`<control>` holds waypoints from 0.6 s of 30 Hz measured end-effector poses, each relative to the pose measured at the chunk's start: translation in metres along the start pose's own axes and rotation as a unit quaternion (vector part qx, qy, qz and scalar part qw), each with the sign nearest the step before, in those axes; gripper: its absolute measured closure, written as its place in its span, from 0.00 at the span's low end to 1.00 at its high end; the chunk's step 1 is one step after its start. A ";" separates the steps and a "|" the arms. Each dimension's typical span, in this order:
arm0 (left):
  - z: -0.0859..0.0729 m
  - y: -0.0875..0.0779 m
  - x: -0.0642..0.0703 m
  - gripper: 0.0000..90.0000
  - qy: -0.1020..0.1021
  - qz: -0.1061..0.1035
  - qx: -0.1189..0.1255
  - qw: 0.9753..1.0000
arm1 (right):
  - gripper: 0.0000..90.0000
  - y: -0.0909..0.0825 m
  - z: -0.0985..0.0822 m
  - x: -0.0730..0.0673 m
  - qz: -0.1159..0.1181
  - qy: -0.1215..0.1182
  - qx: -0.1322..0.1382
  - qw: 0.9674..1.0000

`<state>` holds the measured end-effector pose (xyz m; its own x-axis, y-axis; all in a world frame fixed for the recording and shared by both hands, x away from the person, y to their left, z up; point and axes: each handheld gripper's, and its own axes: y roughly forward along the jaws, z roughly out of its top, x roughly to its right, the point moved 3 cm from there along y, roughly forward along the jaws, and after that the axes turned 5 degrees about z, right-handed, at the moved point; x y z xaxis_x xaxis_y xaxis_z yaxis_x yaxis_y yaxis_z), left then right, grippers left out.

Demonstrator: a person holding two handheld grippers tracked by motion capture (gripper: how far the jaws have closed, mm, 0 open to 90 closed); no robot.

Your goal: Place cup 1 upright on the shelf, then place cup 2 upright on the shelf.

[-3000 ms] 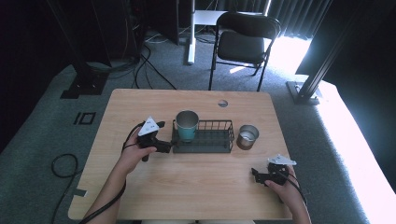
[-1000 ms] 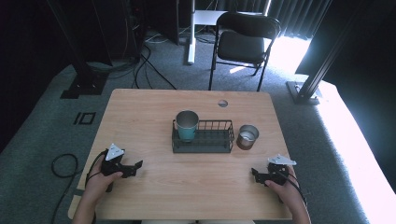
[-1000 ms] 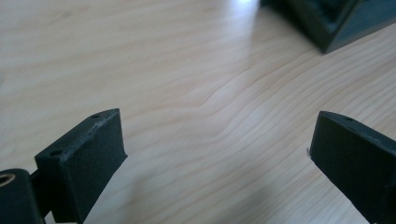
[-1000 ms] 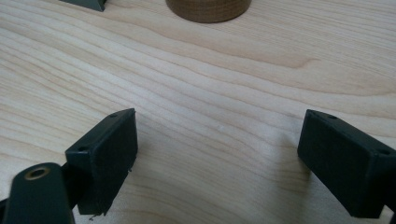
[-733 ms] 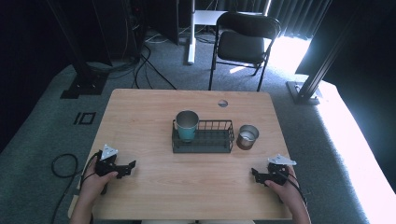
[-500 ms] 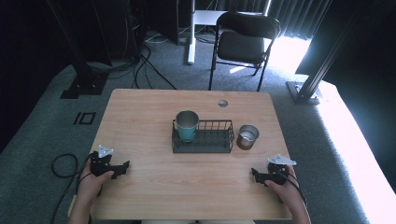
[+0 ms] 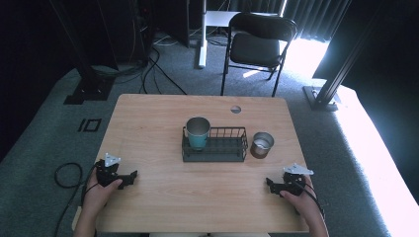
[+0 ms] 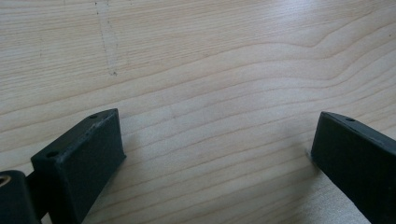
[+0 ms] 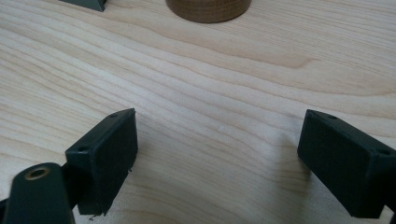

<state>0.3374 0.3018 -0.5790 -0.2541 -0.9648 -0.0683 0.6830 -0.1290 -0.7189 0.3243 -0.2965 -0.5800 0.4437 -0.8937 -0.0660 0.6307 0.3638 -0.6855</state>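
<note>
— Wood grain shows between both sets of jaws: the left hand-held gripper rests released on the worktop at about 8 o'clock, nothing between its jaws.

— And the right hand-held gripper?

— At about 4 o'clock, also spread wide and empty. Its own camera looks along the wood toward the base of the metal cup at 12 o'clock from it.

— Where do the cups stand?

— Toward the centre. The teal cup stands upright in the left end of the black wire rack; the metal cup sits on the worktop just beside the rack's right end, at its 3 o'clock.

— What could go wrong?

— If the metal cup belongs in the rack, I'd judge a pinch on its thin rim could slip. Lifting too low could catch the wire wall, dragging the rack or tipping the teal cup.
</note>
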 end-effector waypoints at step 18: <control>0.001 0.001 0.002 0.03 -0.006 0.006 0.000 1.000 | 0.13 0.000 0.000 0.000 0.000 0.000 -0.001 1.000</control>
<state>0.3386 0.2996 -0.5790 -0.2373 -0.9691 -0.0679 0.6852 -0.1174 -0.7188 0.3242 -0.2966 -0.5799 0.4432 -0.8941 -0.0655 0.6302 0.3627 -0.6865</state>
